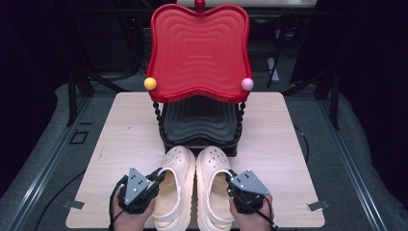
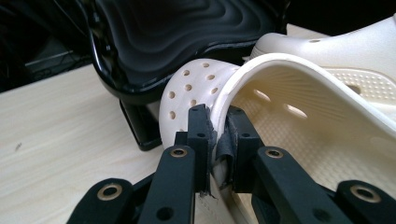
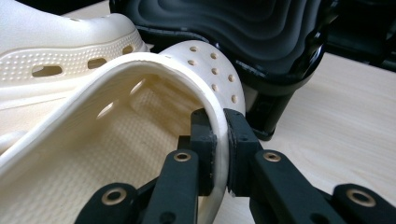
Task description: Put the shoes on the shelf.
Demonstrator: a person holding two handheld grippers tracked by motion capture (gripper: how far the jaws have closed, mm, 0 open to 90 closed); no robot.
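I am working at a pale wood-grain table [image 1: 120, 144] set in a dark room, with grey floor and black frame legs around it.

The left gripper [image 2: 216, 135] has its jaws clenched on the outer side wall of the left cream foam clog [image 1: 174, 185]; in the left gripper view the wall is pinched between the black pads, bowed inward at that spot. The right gripper [image 3: 221, 140] likewise grasps the outer side wall of the right cream foam clog [image 1: 213, 185], the wall sandwiched flat between its pads.

I can read no brand, label or writing on either shoe or on the stand.

The clogs are moulded in one cream piece, with round vent holes over the toe caps, oval slots along the sides, a stippled band and a textured footbed. They sit side by side, touching, at the near edge of the table, toes pointing away from me at the base of a two-tier stand.

The high view shows the stand's red wavy-ribbed upper tray [image 1: 199, 48] with a yellow ball [image 1: 150, 83] and a pink ball [image 1: 247, 84] at its front corners, on twisted black posts. The gripper views show the black ribbed lower tray [image 2: 187, 32] just beyond the toes.
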